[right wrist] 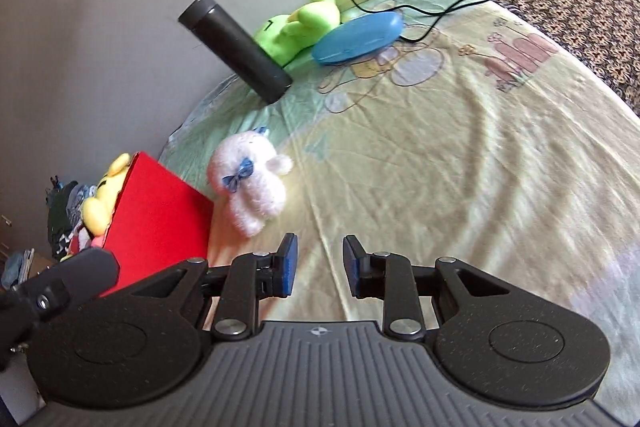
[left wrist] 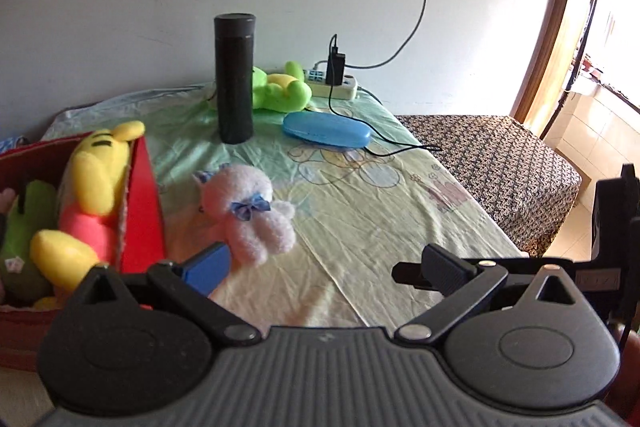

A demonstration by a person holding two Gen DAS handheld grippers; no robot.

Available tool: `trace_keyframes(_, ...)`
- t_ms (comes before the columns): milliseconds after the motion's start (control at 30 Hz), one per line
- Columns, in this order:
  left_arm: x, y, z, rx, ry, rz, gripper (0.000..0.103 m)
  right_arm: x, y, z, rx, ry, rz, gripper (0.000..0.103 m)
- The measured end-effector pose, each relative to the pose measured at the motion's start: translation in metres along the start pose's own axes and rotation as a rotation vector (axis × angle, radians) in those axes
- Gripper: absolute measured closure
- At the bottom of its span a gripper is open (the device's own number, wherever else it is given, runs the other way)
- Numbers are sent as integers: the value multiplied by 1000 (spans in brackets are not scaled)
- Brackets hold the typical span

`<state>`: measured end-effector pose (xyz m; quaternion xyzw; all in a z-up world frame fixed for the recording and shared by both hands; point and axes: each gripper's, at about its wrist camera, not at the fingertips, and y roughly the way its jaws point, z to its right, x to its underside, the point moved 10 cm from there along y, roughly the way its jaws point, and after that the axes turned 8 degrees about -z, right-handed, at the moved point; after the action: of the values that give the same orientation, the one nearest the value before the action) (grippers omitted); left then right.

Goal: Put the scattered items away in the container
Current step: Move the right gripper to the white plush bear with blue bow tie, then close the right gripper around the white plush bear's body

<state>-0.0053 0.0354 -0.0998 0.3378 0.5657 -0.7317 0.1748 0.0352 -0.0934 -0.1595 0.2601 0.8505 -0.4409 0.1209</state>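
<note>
The right tool [right wrist: 318, 265] is hanging over the desk [right wrist: 460, 167] with its jaws a little apart, holding nothing. The left tool [left wrist: 320, 267] is gaping wide. Just ahead, left, the white bunny [right wrist: 250, 183] is lying beside the red box [right wrist: 160, 223].

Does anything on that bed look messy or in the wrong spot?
A white plush lies just outside the red box. A green plush lies by the black flask. Nothing looks spilled or broken.
</note>
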Motion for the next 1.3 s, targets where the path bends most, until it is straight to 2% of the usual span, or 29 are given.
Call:
trace_keyframes(100,9,22,1,-32,36,-17,1,-10,0,14,-21,45,1,74)
trace_keyframes(167,19,37,-1,-49,38,-56,1,-17,2,15,-50,41,-16,74)
trace_keyframes(300,32,52,-5,-66,26,-101,2,-29,13,0,-93,-63,-65,73)
trace_keyframes(367,31,58,-9,-75,14,-95,2,-31,24,-12,-107,-135,-93,69)
trace_keyframes(500,27,76,-19,-98,-8,-97,3,-34,53,-30,-131,-227,-167,69)
trace_keyframes(733,20,102,-39,-143,-38,-112,7,-51,83,-52,-192,-242,-242,68)
trace_keyframes(833,14,112,-49,-168,-48,-115,7,-55,97,-61,-187,-272,-266,65)
trace_keyframes(933,10,121,-55,-177,-54,-119,12,-58,110,-66,-199,-278,-297,60)
trace_keyframes(1200,10,147,-65,-199,-26,-177,33,-59,138,-63,-210,-218,-353,60)
trace_keyframes(1233,10,148,-64,-188,-27,-178,36,-57,140,-61,-208,-212,-363,61)
trace_keyframes(1300,9,148,-63,-177,-21,-176,39,-54,143,-58,-193,-208,-373,72)
